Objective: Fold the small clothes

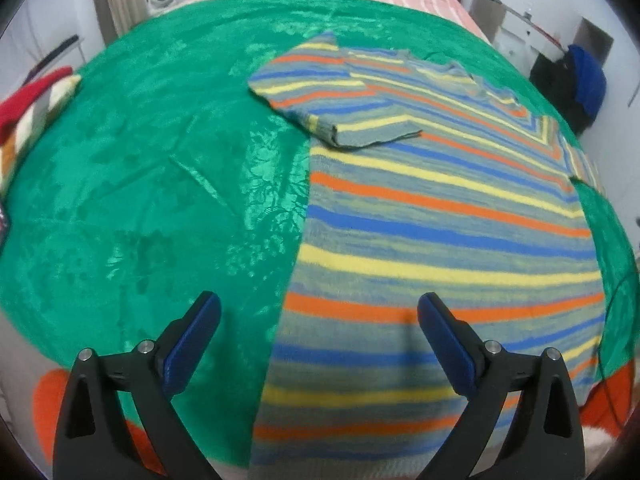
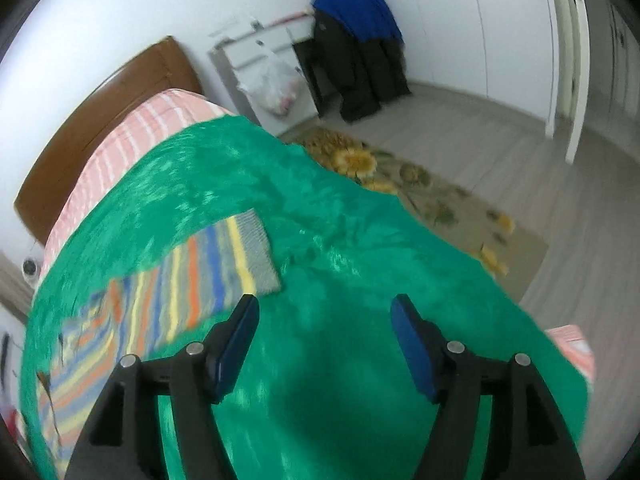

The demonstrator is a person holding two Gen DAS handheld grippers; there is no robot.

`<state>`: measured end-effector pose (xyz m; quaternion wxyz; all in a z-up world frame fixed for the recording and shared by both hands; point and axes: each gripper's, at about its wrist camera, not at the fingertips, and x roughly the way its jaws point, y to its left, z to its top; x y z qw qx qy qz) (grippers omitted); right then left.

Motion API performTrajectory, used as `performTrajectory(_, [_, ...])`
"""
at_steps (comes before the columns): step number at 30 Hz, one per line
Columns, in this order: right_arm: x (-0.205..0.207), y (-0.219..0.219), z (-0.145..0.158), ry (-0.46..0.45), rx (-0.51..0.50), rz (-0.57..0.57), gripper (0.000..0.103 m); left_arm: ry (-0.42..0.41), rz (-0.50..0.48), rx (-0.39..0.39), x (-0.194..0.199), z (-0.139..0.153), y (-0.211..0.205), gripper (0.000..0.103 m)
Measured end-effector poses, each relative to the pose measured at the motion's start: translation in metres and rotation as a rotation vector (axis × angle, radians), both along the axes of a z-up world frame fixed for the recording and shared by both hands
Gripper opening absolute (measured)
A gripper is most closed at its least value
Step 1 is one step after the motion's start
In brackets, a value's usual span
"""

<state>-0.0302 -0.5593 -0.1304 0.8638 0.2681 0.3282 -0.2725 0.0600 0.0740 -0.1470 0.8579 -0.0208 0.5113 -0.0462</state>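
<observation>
Both tools, left tool (image 1: 319, 312) and right tool (image 2: 325, 316), gape apart, empty, above the striped sweater (image 1: 440, 240) on the green blanket (image 1: 160, 180).

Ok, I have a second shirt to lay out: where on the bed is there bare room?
The green blanket is bare between the striped sweater and the folded pile at its edge. Another bare patch lies beyond the spread sleeve toward the floor rug. The sweater side is crowded.
</observation>
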Motion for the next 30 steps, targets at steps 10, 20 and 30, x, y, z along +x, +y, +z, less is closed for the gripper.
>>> performTrajectory(10, [-0.060,0.128,0.015,-0.119,-0.195,0.239,0.082,-0.029,0.026,0.013,0.006,-0.028,0.000,0.103])
performTrajectory(20, [-0.053,0.175,-0.020,-0.095,-0.259,0.363,0.082,0.012,0.010,0.041,0.010,-0.026,-0.003,0.103])
performTrajectory(30, [-0.058,0.171,-0.029,-0.094,-0.232,0.353,0.082,-0.068,-0.096,0.016,-0.007,0.028,-0.003,0.102])
